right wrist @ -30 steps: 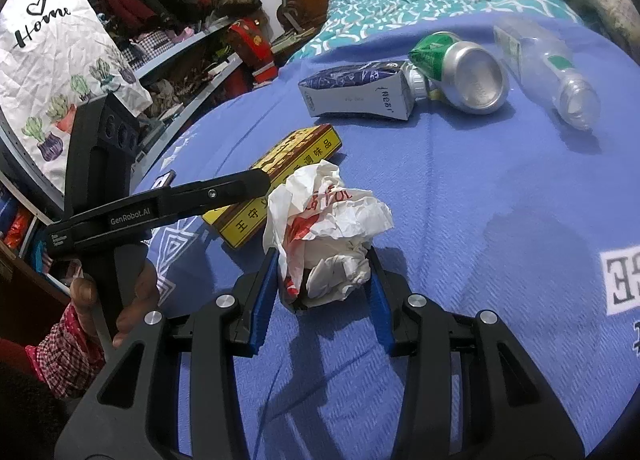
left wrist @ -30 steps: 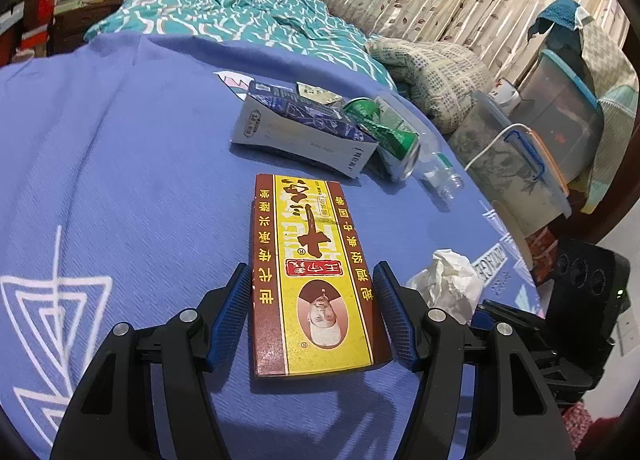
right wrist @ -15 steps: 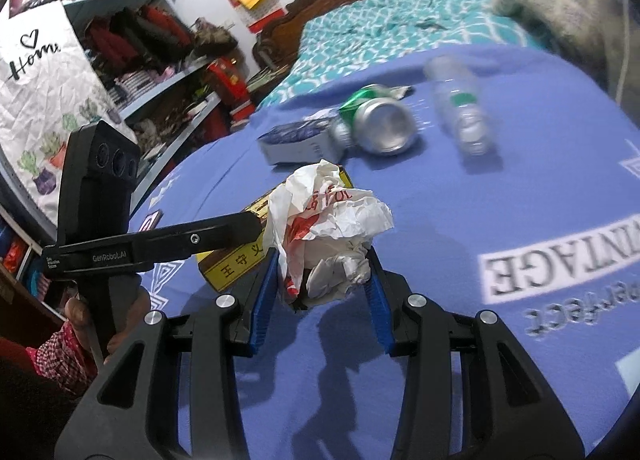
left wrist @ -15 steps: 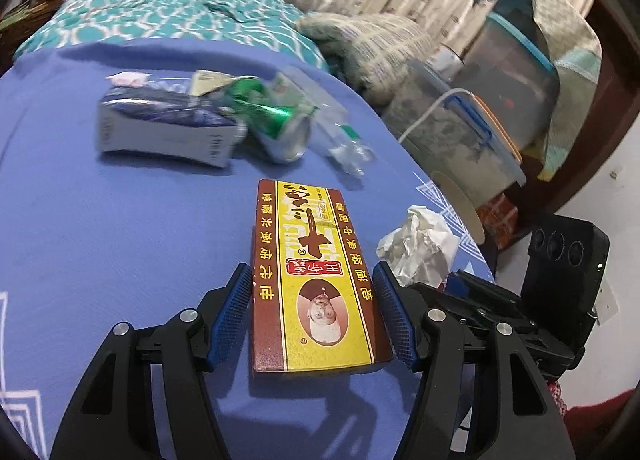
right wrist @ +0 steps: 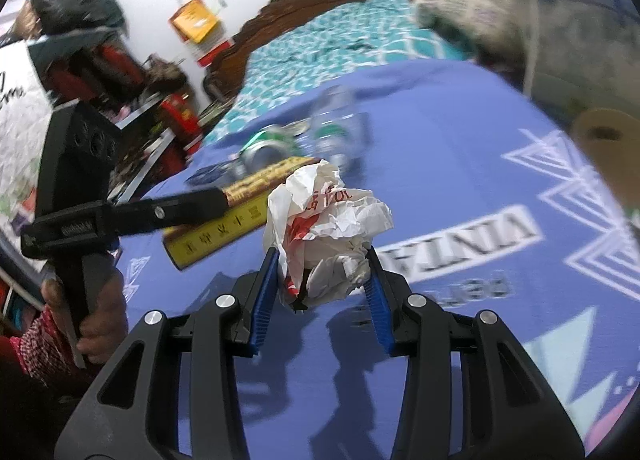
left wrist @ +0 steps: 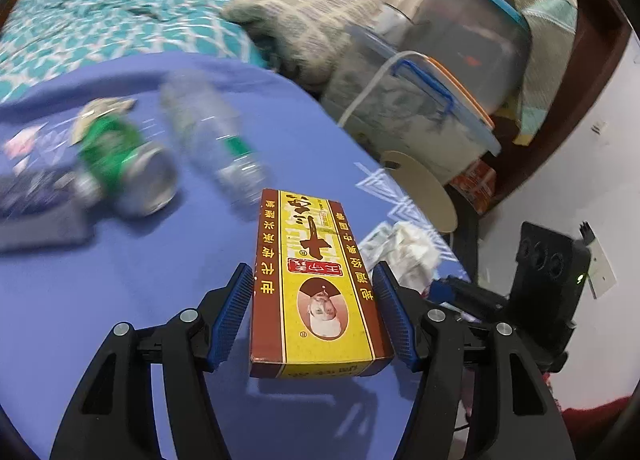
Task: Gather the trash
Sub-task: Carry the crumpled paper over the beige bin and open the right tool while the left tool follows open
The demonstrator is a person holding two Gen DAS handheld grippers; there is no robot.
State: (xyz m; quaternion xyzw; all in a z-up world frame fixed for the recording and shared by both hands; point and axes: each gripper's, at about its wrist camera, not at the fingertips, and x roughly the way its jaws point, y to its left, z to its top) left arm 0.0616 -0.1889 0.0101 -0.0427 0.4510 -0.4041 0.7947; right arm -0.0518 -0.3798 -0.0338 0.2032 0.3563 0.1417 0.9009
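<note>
Above the blue bedspread (left wrist: 120, 300), the left gripper (left wrist: 314, 316) clamps the yellow box (left wrist: 316, 284) and the right gripper (right wrist: 320, 280) pinches crumpled paper (right wrist: 324, 236); the loosely wadded paper could slip free if jolted.

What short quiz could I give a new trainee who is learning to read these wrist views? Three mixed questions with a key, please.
1. True or false: the left gripper holds the yellow and brown box.
2. The right gripper grips: A) green can B) crumpled white wrapper C) clear bottle?
3. Which two pieces of trash lie side by side on the blue bedspread?

Key: 1 true. 2 B, the crumpled white wrapper. 3 the green can and clear bottle.
</note>
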